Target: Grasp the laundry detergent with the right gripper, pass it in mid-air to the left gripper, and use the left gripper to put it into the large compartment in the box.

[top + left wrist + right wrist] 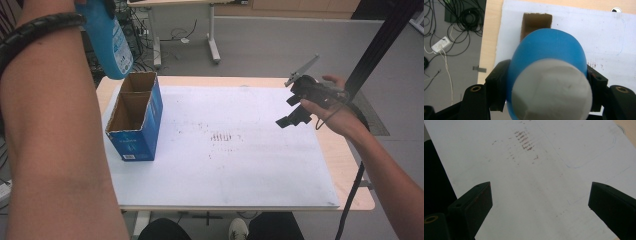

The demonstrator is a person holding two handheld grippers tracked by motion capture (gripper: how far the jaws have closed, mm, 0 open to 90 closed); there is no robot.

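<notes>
Overhead, high view: the blue bottle hangs in the air above the far left corner of the table, over the far compartment of the blue cardboard box.
Box, high view: it stands open-topped near the table's left edge on the white sheet, two compartments in a row, both seemingly bare inside.
Right gripper, high view: the right gripper is held off the surface near the table's right edge, well apart from the box.
Left gripper view: the left gripper has its jaws closed tight on the bottle's sides; the grey cap faces the camera, blurred.
Box, left gripper view: one brown compartment of the box shows just beyond the bottle.
Right gripper view: the right gripper has its jaws spread wide, nothing between them, above the sheet with its brown smudges.
</notes>
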